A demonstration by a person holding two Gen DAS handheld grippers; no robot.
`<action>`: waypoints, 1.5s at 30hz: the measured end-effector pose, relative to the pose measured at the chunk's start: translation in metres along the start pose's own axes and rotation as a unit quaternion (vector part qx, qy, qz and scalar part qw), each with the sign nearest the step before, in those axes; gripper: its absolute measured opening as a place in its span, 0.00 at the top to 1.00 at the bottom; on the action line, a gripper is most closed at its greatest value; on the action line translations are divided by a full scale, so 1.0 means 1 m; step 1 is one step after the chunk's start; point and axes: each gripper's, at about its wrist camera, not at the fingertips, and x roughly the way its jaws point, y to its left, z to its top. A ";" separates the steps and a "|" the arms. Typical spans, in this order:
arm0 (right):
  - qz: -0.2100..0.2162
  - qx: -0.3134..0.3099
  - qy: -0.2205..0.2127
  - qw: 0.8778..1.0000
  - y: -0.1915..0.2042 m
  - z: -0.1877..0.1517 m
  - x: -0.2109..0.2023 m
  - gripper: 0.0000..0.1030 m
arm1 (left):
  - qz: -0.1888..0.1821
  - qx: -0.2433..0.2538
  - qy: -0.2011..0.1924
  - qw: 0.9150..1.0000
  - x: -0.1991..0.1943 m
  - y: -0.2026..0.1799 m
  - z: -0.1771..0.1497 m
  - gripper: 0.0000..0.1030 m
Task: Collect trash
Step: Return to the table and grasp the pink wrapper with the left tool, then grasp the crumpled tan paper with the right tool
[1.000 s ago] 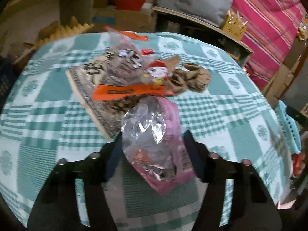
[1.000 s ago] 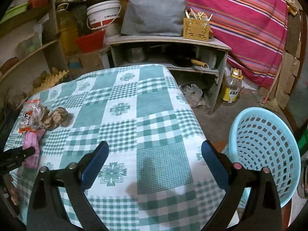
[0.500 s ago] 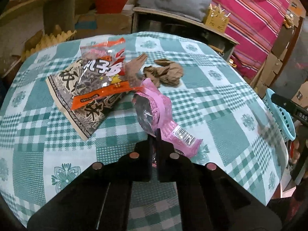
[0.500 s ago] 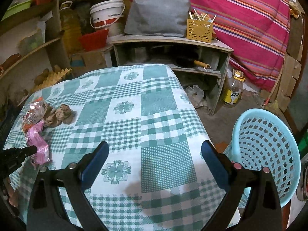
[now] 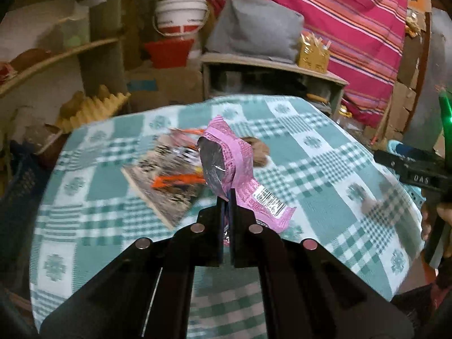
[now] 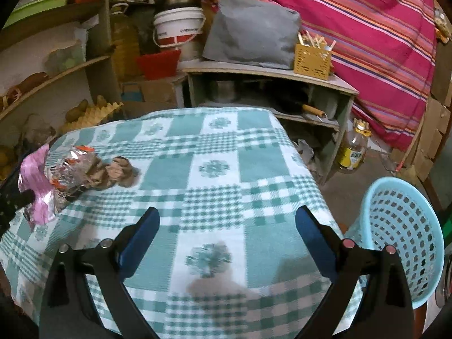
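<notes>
Black plastic makes up the left gripper (image 5: 226, 195), whose two fingers are pressed together on a crumpled pink foil snack wrapper (image 5: 237, 169) with a silver lining and a barcode — the wrapper stands up from the pinch, lifted clear of the green-and-white checked tablecloth (image 5: 325, 163). In the right wrist view the same wrapper (image 6: 36, 186) hangs at the far left edge, above the cloth. The right gripper (image 6: 227, 234) has blue-padded fingers (image 6: 141, 237) spread wide and holds nothing; it hovers over the near part of the tablecloth (image 6: 214, 169).

Just beyond the held wrapper, lying on the cloth, are a flat patterned snack bag with an orange strip (image 5: 169, 180) and, beside it, a wad of crumpled brown paper (image 5: 258, 152) — both blurred in the left wrist view, clearer in the right one, where the brown wad (image 6: 118, 171) touches the shiny bag (image 6: 70, 172).

To the right of the table, on the floor, stands a light-blue perforated plastic basket (image 6: 401, 237), well apart from the trash.

Farther back are a low wooden shelf unit (image 6: 268, 76), a grey cushion (image 6: 251, 31) on top of it, a white bucket (image 6: 178, 25) and a red striped cloth (image 6: 367, 28).
</notes>
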 end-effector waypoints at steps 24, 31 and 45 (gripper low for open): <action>0.024 -0.080 0.023 0.996 0.142 0.031 0.093 0.09 | 0.088 -0.084 -0.020 0.992 0.006 0.126 0.005 0.99; 0.037 -0.088 0.066 0.993 0.157 0.030 0.128 0.33 | 0.089 -0.086 -0.016 0.992 0.010 0.129 0.005 0.99; 0.051 -0.097 0.052 0.993 0.139 0.029 0.101 0.62 | 0.095 -0.094 -0.024 0.991 0.001 0.125 0.011 0.99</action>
